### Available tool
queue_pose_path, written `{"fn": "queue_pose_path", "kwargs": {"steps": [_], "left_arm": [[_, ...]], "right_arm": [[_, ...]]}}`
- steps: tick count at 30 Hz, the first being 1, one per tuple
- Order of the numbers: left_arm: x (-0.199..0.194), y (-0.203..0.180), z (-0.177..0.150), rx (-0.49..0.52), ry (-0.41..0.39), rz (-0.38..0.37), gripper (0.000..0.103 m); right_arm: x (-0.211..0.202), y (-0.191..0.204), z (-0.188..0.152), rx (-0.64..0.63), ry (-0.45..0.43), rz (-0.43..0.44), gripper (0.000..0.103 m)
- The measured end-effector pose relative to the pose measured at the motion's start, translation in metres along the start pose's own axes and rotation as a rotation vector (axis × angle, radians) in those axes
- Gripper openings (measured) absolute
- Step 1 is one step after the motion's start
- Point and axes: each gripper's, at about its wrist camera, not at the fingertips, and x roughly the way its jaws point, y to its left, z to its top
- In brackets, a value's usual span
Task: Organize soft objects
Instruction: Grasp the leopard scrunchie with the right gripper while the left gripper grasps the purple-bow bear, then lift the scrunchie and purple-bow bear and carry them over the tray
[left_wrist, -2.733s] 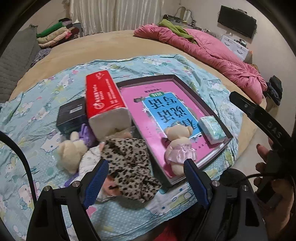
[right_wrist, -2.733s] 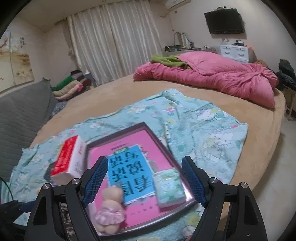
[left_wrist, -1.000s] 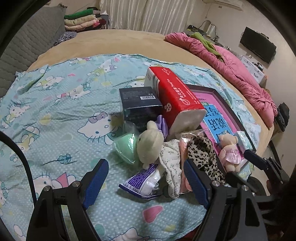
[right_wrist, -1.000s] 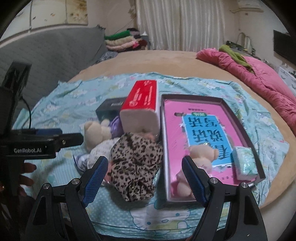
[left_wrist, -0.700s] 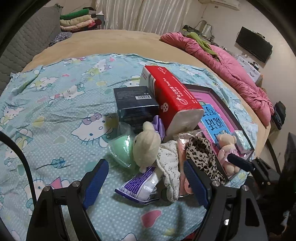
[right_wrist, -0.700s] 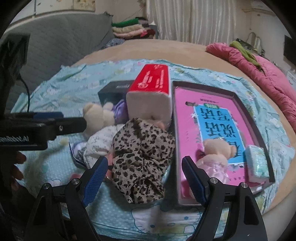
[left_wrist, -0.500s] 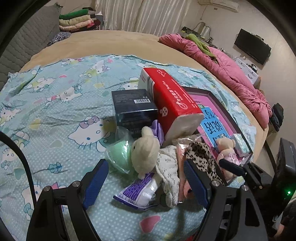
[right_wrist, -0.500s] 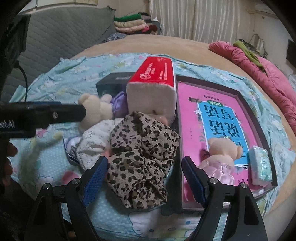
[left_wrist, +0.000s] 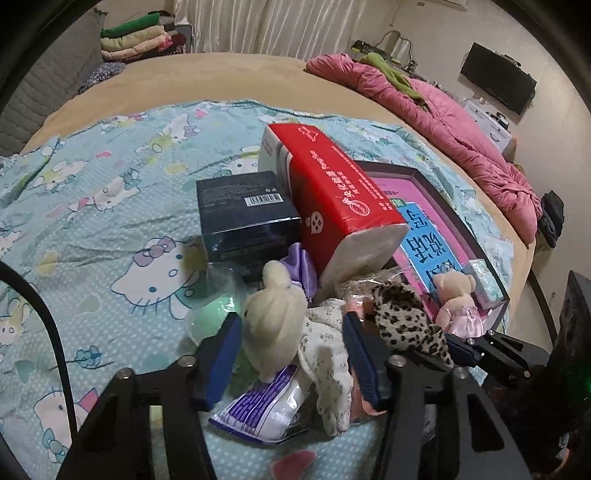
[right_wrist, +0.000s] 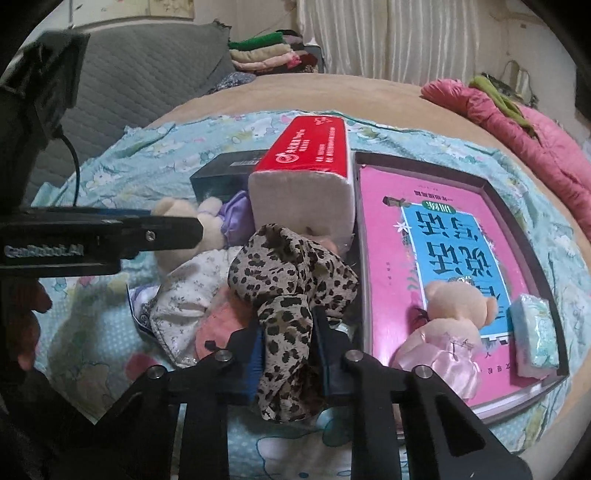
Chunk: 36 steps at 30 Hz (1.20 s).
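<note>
1. the soft things are lying in one heap on the hello kitty sheet (left_wrist: 110, 206) of the bed, just beside the dark tray (right_wrist: 491, 192) that is holding a pink book (right_wrist: 388, 240).
2. the red tissue pack (left_wrist: 332, 199) is leaning over the heap; it is looking squashy but bulky, so a hold across its narrow width is probably suiting it best.
3. the leopard-print scarf (right_wrist: 291, 280) is lying bunched on top of the heap, next to the tray wall. it is looking thin, light and limp, likely trailing when lifted, so a pinch on a thick gathered fold is seeming safest.
4. the cream plush toy (left_wrist: 275, 314), in a floral white dress (left_wrist: 325, 354), is lying at the heap's left side, over a purple-and-white packet (left_wrist: 266, 406). it is looking light and springy; the round head or body is offering the firmest hold.
5. the right tongs (right_wrist: 288, 350) have just been closing and are now clenching a hanging fold of the scarf between the pads.
6. the left tongs (left_wrist: 291, 354) have just been closing around the plush toy, which is sitting between the blue pads (left_wrist: 225, 350); they are standing partly open, and i cannot tell whether they are pressing on it yet.
</note>
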Motion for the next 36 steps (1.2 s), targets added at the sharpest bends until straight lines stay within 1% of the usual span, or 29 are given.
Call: {"fn": "queue_pose_path", "kwargs": {"steps": [2, 3, 5, 10, 17, 23, 36], "left_arm": [[0.005, 0.0, 0.002, -0.001, 0.008, 0.022, 0.046], [0.006, 0.001, 0.002, -0.001, 0.011, 0.031, 0.04], [0.009, 0.002, 0.003, -0.002, 0.019, 0.059, 0.033], [0.007, 0.006, 0.001, -0.018, 0.008, 0.051, 0.031], [-0.008, 0.006, -0.001, -0.034, -0.038, 0.037, 0.03], [-0.033, 0.001, 0.003, -0.042, -0.095, 0.027, 0.03], [-0.068, -0.007, 0.008, -0.045, -0.166, 0.026, 0.03]], "right_arm": [[-0.001, -0.005, 0.001, 0.022, -0.006, 0.007, 0.021], [-0.002, -0.007, 0.001, 0.032, -0.01, 0.015, 0.021], [-0.005, -0.009, 0.002, 0.037, -0.019, 0.023, 0.02], [-0.011, -0.01, 0.003, 0.05, -0.048, 0.063, 0.018], [-0.025, -0.016, 0.006, 0.076, -0.11, 0.126, 0.018], [-0.035, -0.019, 0.009, 0.089, -0.154, 0.139, 0.018], [-0.051, -0.036, 0.012, 0.14, -0.211, 0.145, 0.018]]}}
